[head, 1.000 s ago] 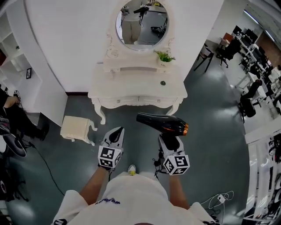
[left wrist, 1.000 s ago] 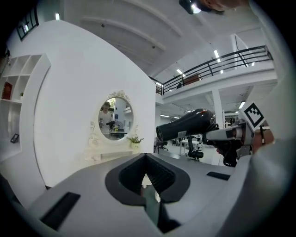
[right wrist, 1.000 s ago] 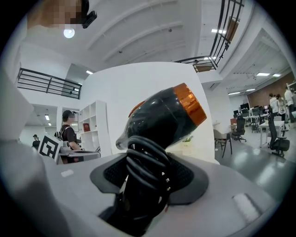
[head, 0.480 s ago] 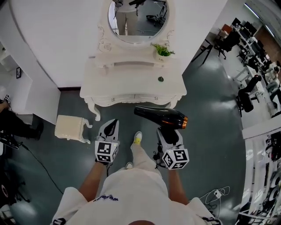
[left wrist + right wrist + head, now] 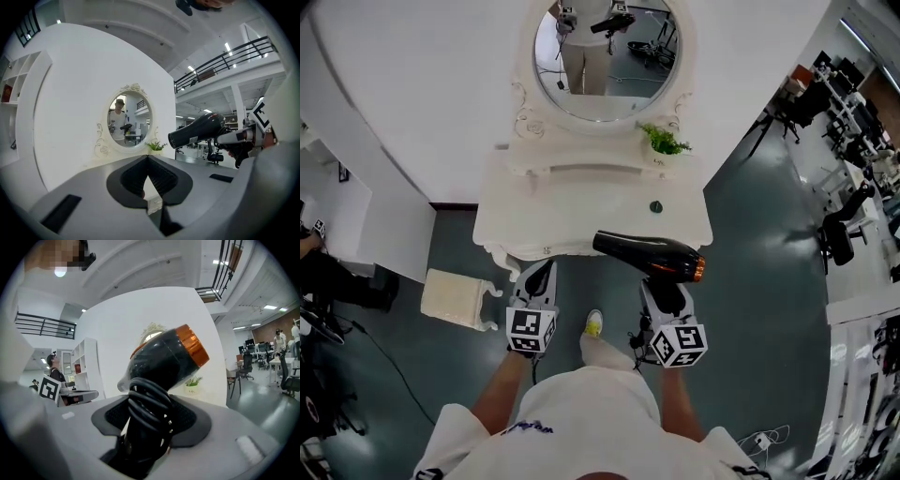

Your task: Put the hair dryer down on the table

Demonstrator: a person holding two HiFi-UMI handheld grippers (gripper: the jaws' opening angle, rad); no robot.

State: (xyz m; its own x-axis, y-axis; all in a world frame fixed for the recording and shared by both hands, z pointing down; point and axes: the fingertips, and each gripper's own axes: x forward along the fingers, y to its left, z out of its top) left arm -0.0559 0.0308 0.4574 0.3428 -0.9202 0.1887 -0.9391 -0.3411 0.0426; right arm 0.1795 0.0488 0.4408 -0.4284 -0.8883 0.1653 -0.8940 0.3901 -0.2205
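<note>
A black hair dryer [image 5: 648, 256] with an orange rear ring sits in my right gripper [image 5: 667, 292], which is shut on its handle; its cord is wound round the handle [image 5: 146, 427]. The barrel lies across, nozzle pointing left, just over the front edge of the white dressing table [image 5: 581, 220]. In the left gripper view the hair dryer [image 5: 199, 131] hangs at the right. My left gripper [image 5: 538, 277] is shut and holds nothing, its tips near the table's front edge.
On the dressing table stand an oval mirror [image 5: 605, 47], a small potted plant [image 5: 666, 141] and a small dark knob-like object [image 5: 655, 207]. A cream stool [image 5: 457, 298] stands on the floor at the left. Office chairs [image 5: 839, 234] and desks fill the right side.
I have stepped closer to the dressing table: it has come nearer in the head view, and the hair dryer's nozzle now reaches over its front edge. Both grippers keep their state.
</note>
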